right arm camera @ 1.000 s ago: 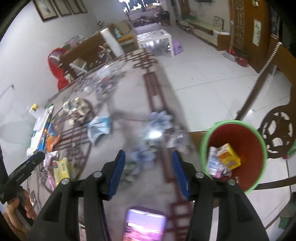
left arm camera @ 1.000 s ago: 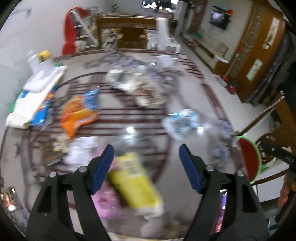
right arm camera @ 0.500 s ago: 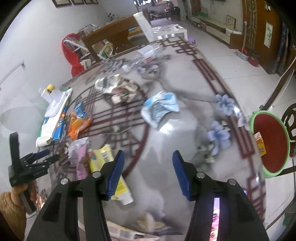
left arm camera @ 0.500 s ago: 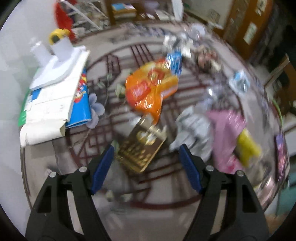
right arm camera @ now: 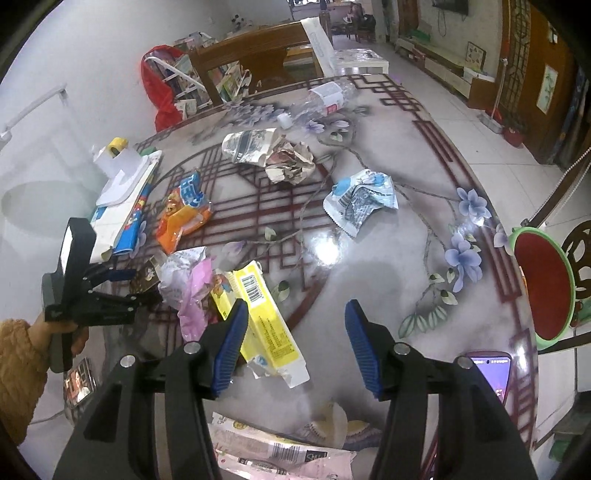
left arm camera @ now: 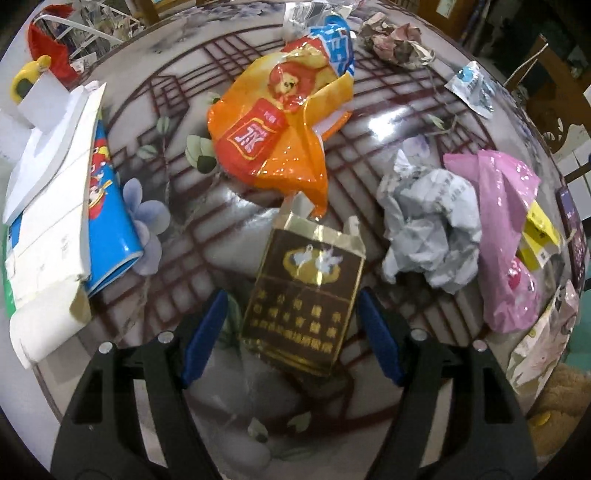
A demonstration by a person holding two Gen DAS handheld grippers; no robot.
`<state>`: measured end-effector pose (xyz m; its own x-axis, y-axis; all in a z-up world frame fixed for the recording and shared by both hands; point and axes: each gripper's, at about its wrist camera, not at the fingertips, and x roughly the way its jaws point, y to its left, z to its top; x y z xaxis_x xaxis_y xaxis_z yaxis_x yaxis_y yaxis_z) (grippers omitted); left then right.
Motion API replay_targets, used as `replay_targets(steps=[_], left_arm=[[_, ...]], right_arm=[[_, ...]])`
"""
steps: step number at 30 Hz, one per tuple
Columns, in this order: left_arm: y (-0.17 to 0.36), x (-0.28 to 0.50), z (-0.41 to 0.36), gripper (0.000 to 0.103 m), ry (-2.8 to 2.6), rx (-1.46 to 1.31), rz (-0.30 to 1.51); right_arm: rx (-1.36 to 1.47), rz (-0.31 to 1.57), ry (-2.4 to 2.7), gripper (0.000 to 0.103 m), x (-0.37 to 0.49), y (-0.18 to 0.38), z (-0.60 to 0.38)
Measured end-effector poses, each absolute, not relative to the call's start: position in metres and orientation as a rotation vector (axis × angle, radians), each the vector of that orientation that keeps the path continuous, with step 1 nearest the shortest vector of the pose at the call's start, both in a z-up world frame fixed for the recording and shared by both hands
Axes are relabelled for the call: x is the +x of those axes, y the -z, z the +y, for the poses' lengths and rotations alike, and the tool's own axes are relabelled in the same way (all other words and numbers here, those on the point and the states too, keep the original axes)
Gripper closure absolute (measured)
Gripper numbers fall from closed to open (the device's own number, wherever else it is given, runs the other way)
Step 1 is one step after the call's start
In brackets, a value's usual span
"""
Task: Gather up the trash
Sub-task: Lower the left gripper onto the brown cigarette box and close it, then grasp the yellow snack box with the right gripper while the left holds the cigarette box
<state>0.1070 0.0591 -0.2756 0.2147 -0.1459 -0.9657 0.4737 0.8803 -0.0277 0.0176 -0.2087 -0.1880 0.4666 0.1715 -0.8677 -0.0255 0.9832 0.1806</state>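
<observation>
This is a home, an open living and dining room. The round glossy surface (right arm camera: pixel 369 280), painted with flowers and red lattice lines, is a dining table strewn with household litter: an orange snack bag (left arm camera: pixel 280 129), crumpled paper (left arm camera: pixel 428 236), a pink plastic bag (left arm camera: pixel 506 236) and a plastic bottle (right arm camera: pixel 325 98) near its far edge. Beyond that far edge stand a wooden bench (right arm camera: pixel 258 62) stacked with books, a low white coffee table (right arm camera: pixel 358 59) and a wall-mounted television (right arm camera: pixel 450 5) above a low cabinet. The floor (right arm camera: pixel 487 140) is pale tile. A carved wooden chair (right arm camera: pixel 580 258) and a green-rimmed red bin (right arm camera: pixel 543 288) sit off the right edge.
</observation>
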Motion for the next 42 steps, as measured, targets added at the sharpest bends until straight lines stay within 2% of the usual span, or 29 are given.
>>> replay_targets(steps=[4,8,15,22,28,34,42], left_arm=[[0.277,0.11,0.058,0.05,0.437,0.283,1.278],[0.271,0.109,0.064,0.054,0.415,0.242,1.259],[0.258,0.08,0.081,0.054,0.29,0.102,1.247],[0.272,0.069,0.085,0.053,0.226,-0.027,1.295],[0.271,0.07,0.084,0.051,0.218,-0.048,1.281],[0.271,0.074,0.08,0.055,0.216,-0.037,1.267],[0.273,0.078,0.079,0.054,0.206,-0.069,1.268]], right_arm=[[0.137,1.082,-0.121,0.048,0.019,0.187,-0.205],[0.122,1.084,-0.136,0.046,0.02,0.186,-0.199],[0.066,1.161,-0.19,0.046,0.032,0.207,-0.183],[0.026,1.232,-0.259,0.046,0.049,0.231,-0.168],[0.054,1.293,-0.297,0.046,0.063,0.249,-0.166],[0.055,1.329,-0.324,0.046,0.07,0.26,-0.162],[0.092,1.381,-0.369,0.039,0.075,0.273,-0.159]])
